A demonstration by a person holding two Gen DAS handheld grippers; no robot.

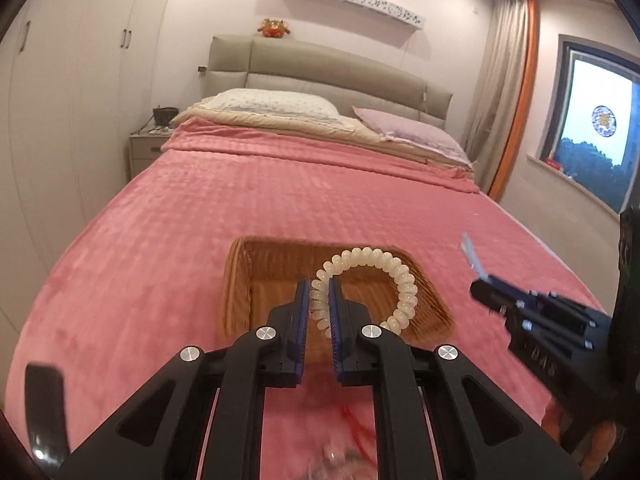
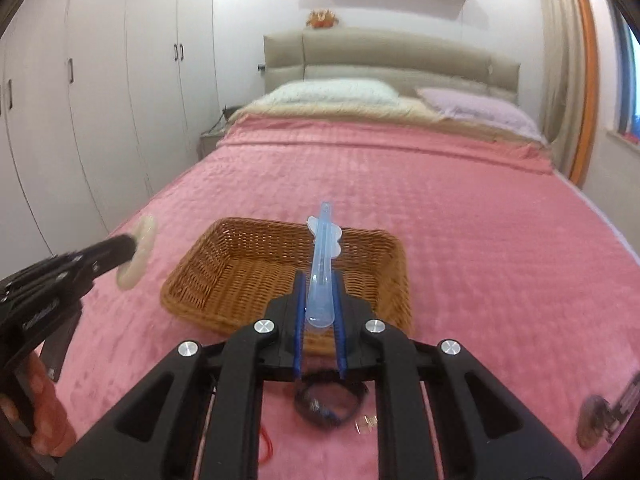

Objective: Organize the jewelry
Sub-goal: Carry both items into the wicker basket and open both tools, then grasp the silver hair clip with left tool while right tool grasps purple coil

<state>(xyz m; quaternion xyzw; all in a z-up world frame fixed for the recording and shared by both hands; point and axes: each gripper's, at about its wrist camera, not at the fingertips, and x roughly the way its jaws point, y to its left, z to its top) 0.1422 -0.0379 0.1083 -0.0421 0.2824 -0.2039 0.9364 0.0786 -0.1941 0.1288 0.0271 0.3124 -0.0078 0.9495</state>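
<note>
A woven wicker basket [image 1: 248,280] [image 2: 224,280] sits on the pink bedspread, empty as far as I can see. My left gripper [image 1: 319,292] is shut on a white beaded bracelet [image 1: 394,276], which loops out to the right above the basket; in the right wrist view that gripper [image 2: 134,246] enters from the left, the bracelet [image 2: 138,252] at its tip. My right gripper [image 2: 320,294] is shut on a light blue plastic hair clip [image 2: 322,264] that sticks forward over the basket; from the left wrist view that gripper [image 1: 480,284] holds the clip [image 1: 470,250] at the right.
Near the bed's front edge lie a dark bracelet [image 2: 330,402], a red cord [image 2: 266,444] [image 1: 356,428], a small clear ring [image 2: 366,424] and a metallic piece [image 2: 600,420]. A person's hand [image 2: 44,404] holds the left gripper's handle. Pillows [image 1: 276,106] lie at the headboard.
</note>
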